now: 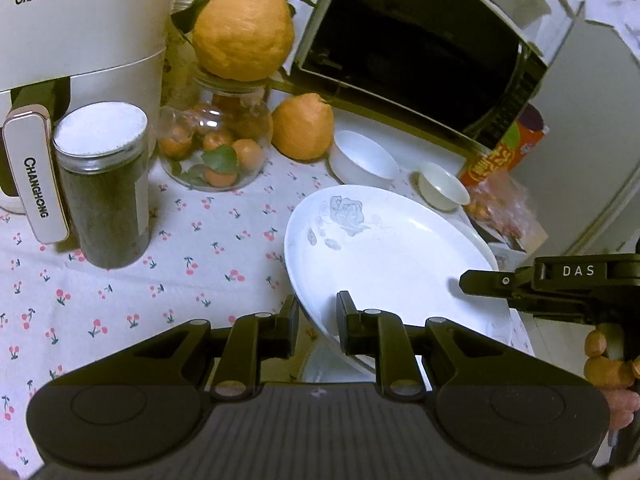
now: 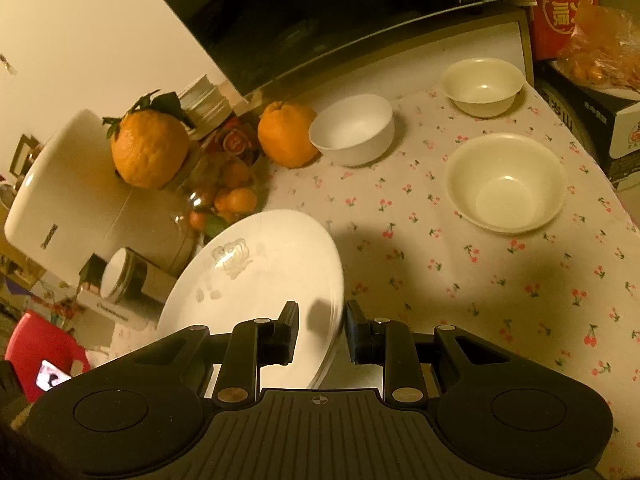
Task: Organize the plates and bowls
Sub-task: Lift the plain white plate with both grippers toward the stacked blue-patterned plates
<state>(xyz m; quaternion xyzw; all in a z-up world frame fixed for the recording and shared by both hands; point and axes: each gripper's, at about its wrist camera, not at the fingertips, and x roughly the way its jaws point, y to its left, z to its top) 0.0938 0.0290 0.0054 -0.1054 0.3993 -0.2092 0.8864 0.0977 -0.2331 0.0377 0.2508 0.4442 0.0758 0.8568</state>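
A stack of white plates point(image 1: 384, 256), the top one with a grey rose print, hangs tilted above the cherry-print tablecloth point(image 1: 160, 280). My left gripper point(image 1: 318, 308) is shut on its near rim. One finger point(image 1: 480, 280) of my right gripper lies on the stack's right side. In the right wrist view my right gripper point(image 2: 322, 316) is shut on the rim of the same plates point(image 2: 256, 280). A white bowl point(image 2: 354, 130), a small cream bowl point(image 2: 482, 86) and a larger cream bowl point(image 2: 506, 182) stand upright on the cloth beyond.
A white air fryer point(image 1: 80, 40), a dark-filled jar point(image 1: 104, 184) and a glass jar of tangerines point(image 1: 216, 148) topped by a big orange point(image 1: 244, 28) stand at the left. Another orange point(image 1: 304, 128) and a microwave point(image 1: 420, 40) are behind. The table edge point(image 2: 616, 200) runs at right.
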